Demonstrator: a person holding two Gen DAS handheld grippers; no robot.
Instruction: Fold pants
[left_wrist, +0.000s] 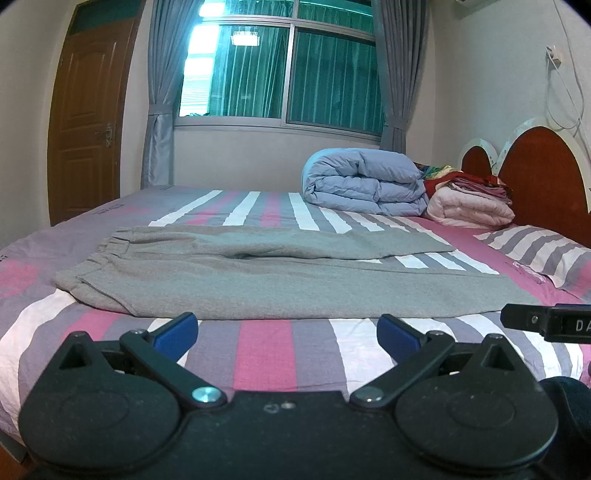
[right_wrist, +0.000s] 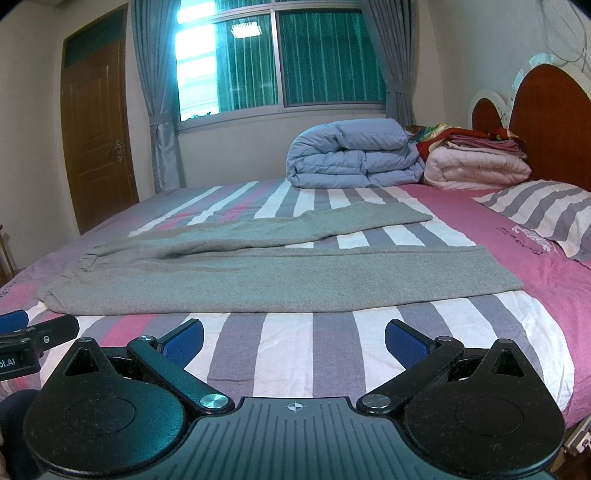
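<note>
Grey pants (left_wrist: 229, 280) lie spread flat on the striped bed, waistband at the left, the two legs running right and parted in a V. They also show in the right wrist view (right_wrist: 207, 273). My left gripper (left_wrist: 286, 332) is open and empty, just short of the near leg's edge. My right gripper (right_wrist: 293, 338) is open and empty, a little before the same edge, nearer the leg ends. The right gripper's tip shows at the right edge of the left wrist view (left_wrist: 546, 323); the left gripper's side shows at the left edge of the right wrist view (right_wrist: 26, 332).
A folded blue duvet (left_wrist: 364, 182) and a stack of folded blankets (left_wrist: 469, 201) sit at the far side by the red headboard (left_wrist: 543, 173). A striped pillow (left_wrist: 546, 254) lies to the right. The bed's striped sheet (left_wrist: 266, 354) lies below the grippers. A door (left_wrist: 88, 122) and window stand behind.
</note>
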